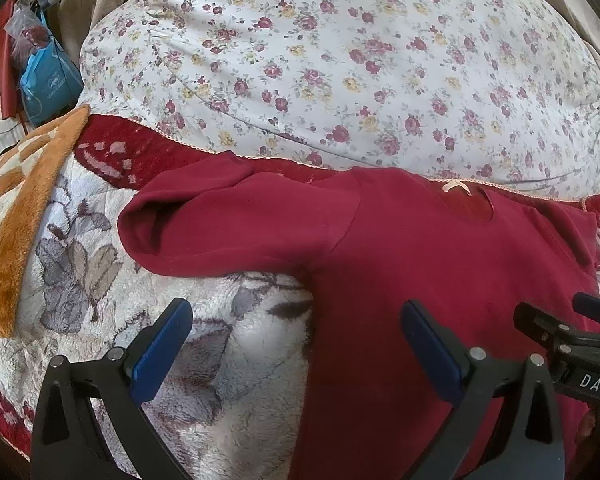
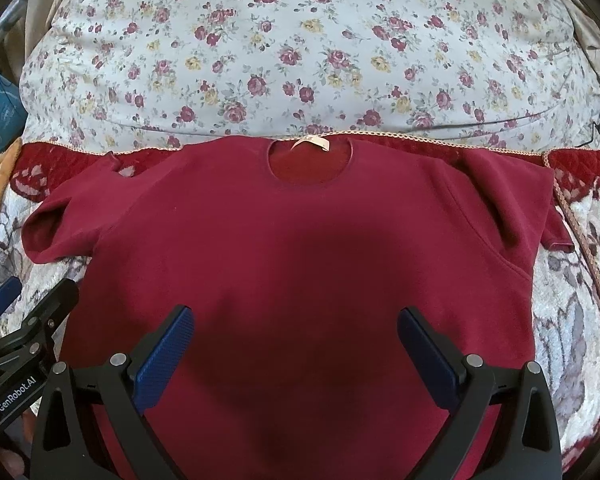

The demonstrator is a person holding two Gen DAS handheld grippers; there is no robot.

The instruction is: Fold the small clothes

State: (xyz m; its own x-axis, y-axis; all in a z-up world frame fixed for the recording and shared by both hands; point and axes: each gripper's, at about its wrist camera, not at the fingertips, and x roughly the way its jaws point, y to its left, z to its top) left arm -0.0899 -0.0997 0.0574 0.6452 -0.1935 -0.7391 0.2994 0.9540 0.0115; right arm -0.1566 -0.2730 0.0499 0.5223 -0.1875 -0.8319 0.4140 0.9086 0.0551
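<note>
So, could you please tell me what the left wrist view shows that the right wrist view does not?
Only the left wrist view shows the orange checked blanket and red cloth beside the blue bag. Only the right wrist view shows the shirt's right sleeve whole. Both show the red shirt, its neck label, the floral duvet, and both grippers, left and right, open.

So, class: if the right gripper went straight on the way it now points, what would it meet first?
Probably the dark red shirt: the open right gripper points across its chest toward the neckline. Its height above the cloth is unclear.
</note>
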